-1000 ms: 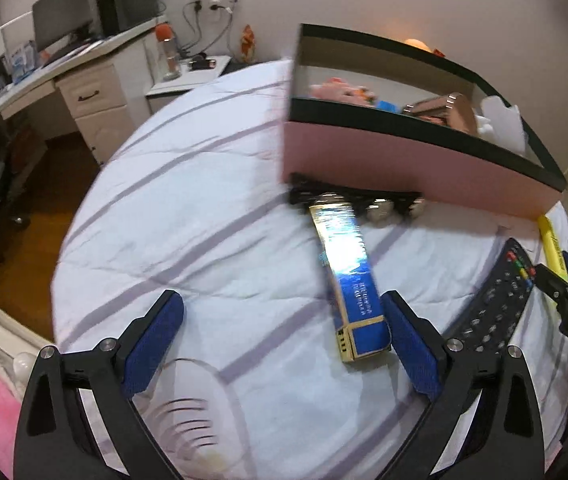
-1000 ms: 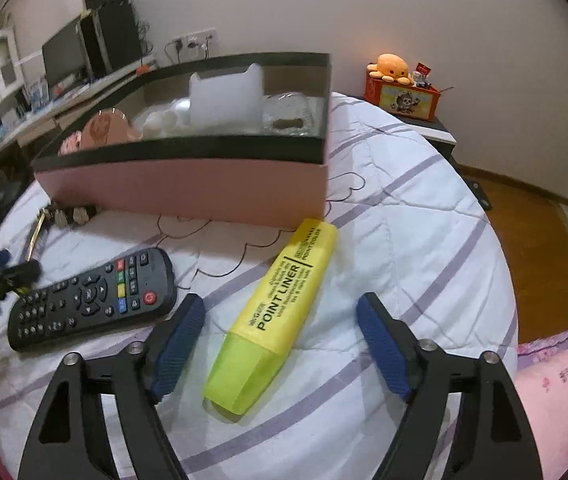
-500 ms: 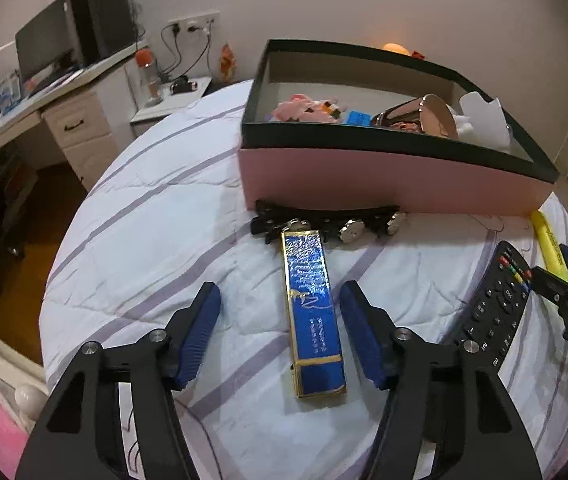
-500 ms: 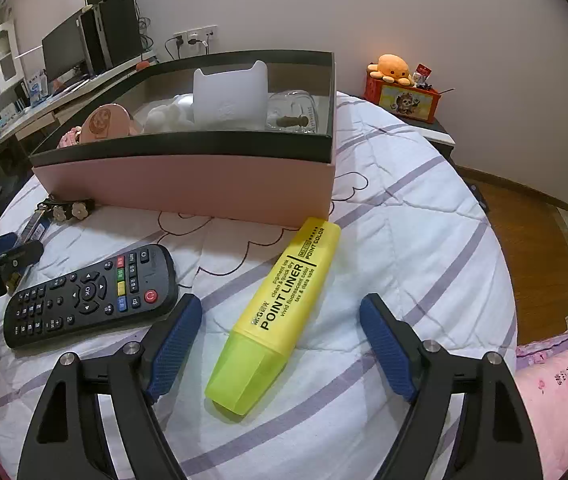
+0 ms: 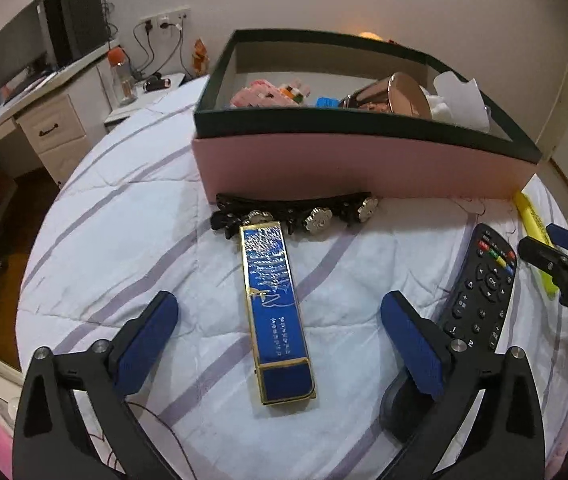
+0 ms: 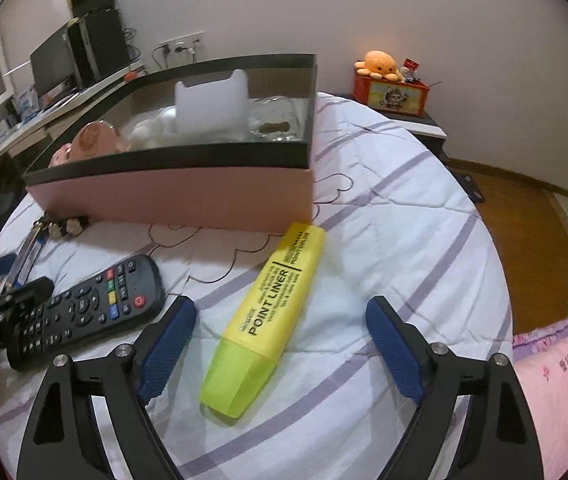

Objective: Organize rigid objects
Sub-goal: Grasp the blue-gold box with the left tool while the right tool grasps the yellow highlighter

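A long blue box with gold trim (image 5: 275,312) lies on the striped bedspread between the fingers of my left gripper (image 5: 277,308). Its jaws are opening and the pads stand clear of the box. Beyond it a black hair clip with silver flowers (image 5: 296,208) rests against the pink storage box (image 5: 344,160). My right gripper (image 6: 280,308) is open around a yellow highlighter (image 6: 267,316) without touching it. A black remote (image 6: 83,304) lies between the two grippers, left of the highlighter.
The pink box (image 6: 187,196) has a dark rim and holds several items, among them a white cat-shaped object (image 6: 211,108). A desk with a monitor (image 5: 15,52) stands off the bed to the left. Wooden floor (image 6: 524,216) drops away on the right.
The left gripper's jaws narrowed around the blue box, then spread wide again, and its view rolled level. The right gripper's jaws widened slightly. The highlighter and remote did not move.
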Demonstrator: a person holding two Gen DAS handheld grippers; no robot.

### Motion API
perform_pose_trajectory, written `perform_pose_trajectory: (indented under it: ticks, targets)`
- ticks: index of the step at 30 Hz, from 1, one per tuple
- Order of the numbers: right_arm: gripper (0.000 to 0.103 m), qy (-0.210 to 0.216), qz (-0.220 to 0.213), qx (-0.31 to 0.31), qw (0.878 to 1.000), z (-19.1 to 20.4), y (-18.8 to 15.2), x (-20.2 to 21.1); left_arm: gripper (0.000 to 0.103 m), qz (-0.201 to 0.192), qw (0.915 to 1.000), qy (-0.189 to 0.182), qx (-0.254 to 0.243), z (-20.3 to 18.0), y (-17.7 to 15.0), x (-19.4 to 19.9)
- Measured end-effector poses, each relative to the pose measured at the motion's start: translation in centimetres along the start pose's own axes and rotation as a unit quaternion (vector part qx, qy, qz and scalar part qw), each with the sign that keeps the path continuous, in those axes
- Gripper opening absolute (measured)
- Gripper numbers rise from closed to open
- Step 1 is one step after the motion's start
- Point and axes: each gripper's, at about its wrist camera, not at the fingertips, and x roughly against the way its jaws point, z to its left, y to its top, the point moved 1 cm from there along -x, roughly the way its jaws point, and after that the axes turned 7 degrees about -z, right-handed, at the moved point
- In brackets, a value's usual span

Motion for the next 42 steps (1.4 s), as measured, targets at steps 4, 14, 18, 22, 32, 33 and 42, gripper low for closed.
perform_pose_trajectory:
  ticks: [4, 14, 18, 22, 32, 33, 42]
  targets:
    - [0.073, -0.007, -0.003, -0.011, 1.000, 0.0, 0.2, 0.1, 0.092, -0.014, 0.9991, -0.015, 0.038, 1.2, -0.1, 0.5]
    - [0.035, -0.025, -0.004, 0.018, 1.000, 1.3, 0.0, 0.2, 0.038, -0.024, 0.9990, 0.023, 0.031, 0.8, -0.2, 1.1]
    - [0.035, -0.027, -0.003, 0.015, 1.000, 1.1, 0.1, 0.1, 0.033, -0.020, 0.9987, 0.046, -0.001, -0.2, -0.1, 0.9]
    - [0.035, -0.021, -0.003, 0.004, 1.000, 0.9, 0.1, 0.1, 0.021, -0.022, 0.9991, 0.036, -0.008, -0.5, -0.1, 1.2]
    - [0.026, -0.013, -0.018, 0.012, 1.000, 1.3, 0.0, 0.7, 0.020, -0.026, 0.9995, -0.004, 0.015, 0.3, -0.3, 2.1]
    - [0.026, -0.009, -0.021, 0.010, 1.000, 1.3, 0.0, 0.8, 0.020, -0.028, 0.9995, -0.003, 0.013, 0.3, -0.5, 2.3]
    - [0.026, 0.024, -0.060, 0.000, 0.998, 1.8, -0.2, 3.7, 0.020, -0.064, 0.9978, -0.013, 0.003, 0.1, -0.9, 5.7]
